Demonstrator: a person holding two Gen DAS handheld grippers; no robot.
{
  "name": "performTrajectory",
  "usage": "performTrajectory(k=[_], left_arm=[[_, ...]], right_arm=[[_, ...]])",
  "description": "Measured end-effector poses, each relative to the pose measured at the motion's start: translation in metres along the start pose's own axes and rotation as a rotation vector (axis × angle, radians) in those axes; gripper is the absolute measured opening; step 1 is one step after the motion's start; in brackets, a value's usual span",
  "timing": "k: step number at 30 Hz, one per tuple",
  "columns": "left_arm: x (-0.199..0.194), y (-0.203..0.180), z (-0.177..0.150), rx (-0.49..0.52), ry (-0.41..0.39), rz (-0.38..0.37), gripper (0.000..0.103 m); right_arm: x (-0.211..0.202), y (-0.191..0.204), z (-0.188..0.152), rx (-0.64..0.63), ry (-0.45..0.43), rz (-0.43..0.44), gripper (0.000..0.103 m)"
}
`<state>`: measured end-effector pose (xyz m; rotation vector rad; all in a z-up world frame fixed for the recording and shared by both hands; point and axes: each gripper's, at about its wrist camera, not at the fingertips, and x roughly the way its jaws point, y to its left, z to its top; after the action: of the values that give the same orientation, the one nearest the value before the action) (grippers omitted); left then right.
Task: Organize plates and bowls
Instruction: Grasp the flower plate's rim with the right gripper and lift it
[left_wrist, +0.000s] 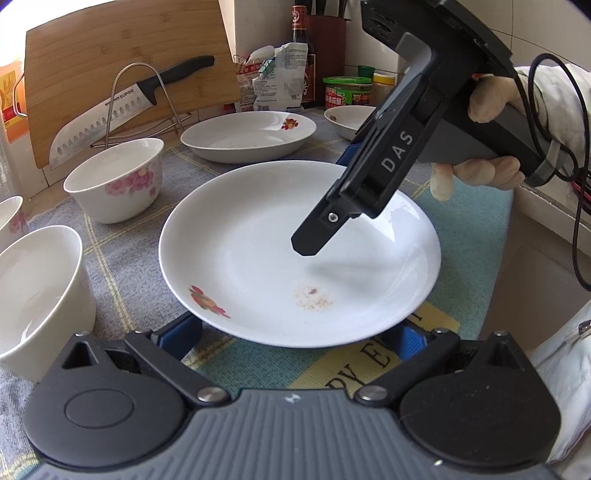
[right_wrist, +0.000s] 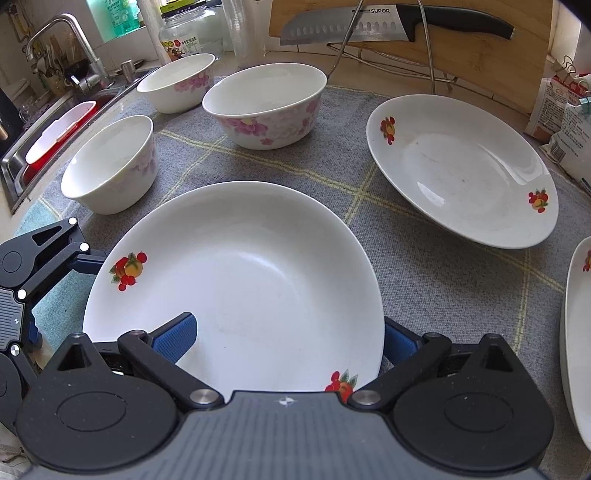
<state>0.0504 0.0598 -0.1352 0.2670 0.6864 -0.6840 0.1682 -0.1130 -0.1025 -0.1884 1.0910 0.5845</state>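
A white plate with fruit prints (left_wrist: 258, 251) (right_wrist: 240, 280) lies on the grey checked mat. My left gripper (left_wrist: 297, 334) is open at the plate's near rim, which covers its blue fingertips (left_wrist: 184, 332). My right gripper (left_wrist: 328, 199) (right_wrist: 286, 343) is open and straddles the opposite rim, one finger over the plate, the other outside and beneath it. A second plate (left_wrist: 247, 136) (right_wrist: 461, 170) lies further back, and a third plate (left_wrist: 347, 120) (right_wrist: 576, 332) beside it. Three white bowls with pink flowers (right_wrist: 110, 162) (right_wrist: 266, 107) (right_wrist: 177, 79) stand together on the mat.
A knife (left_wrist: 122, 107) rests in a wire rack against a wooden chopping board (left_wrist: 129, 55). Bottles, jars and packets (left_wrist: 280, 74) line the back wall. A sink with a tap (right_wrist: 55, 122) lies beyond the bowls. A person's gloved hand (left_wrist: 487, 99) holds the right gripper.
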Motion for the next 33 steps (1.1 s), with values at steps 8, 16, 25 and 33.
performTrajectory(k=[8, 16, 25, 33], left_arm=[[0.0, 0.0, 0.001, 0.004, 0.002, -0.004, 0.103], [0.001, 0.001, 0.002, 0.014, 0.008, -0.012, 0.103], [0.0, 0.001, 0.004, 0.042, 0.005, -0.02, 0.103], [0.001, 0.001, 0.005, 0.045, 0.012, -0.024, 0.103]], right_arm=[[-0.001, -0.007, 0.005, 0.029, -0.003, 0.02, 0.103], [-0.003, -0.011, 0.011, 0.035, -0.009, 0.058, 0.103], [-0.002, -0.013, 0.016, 0.009, 0.014, 0.107, 0.098], [-0.003, -0.023, 0.018, 0.044, 0.028, 0.174, 0.098]])
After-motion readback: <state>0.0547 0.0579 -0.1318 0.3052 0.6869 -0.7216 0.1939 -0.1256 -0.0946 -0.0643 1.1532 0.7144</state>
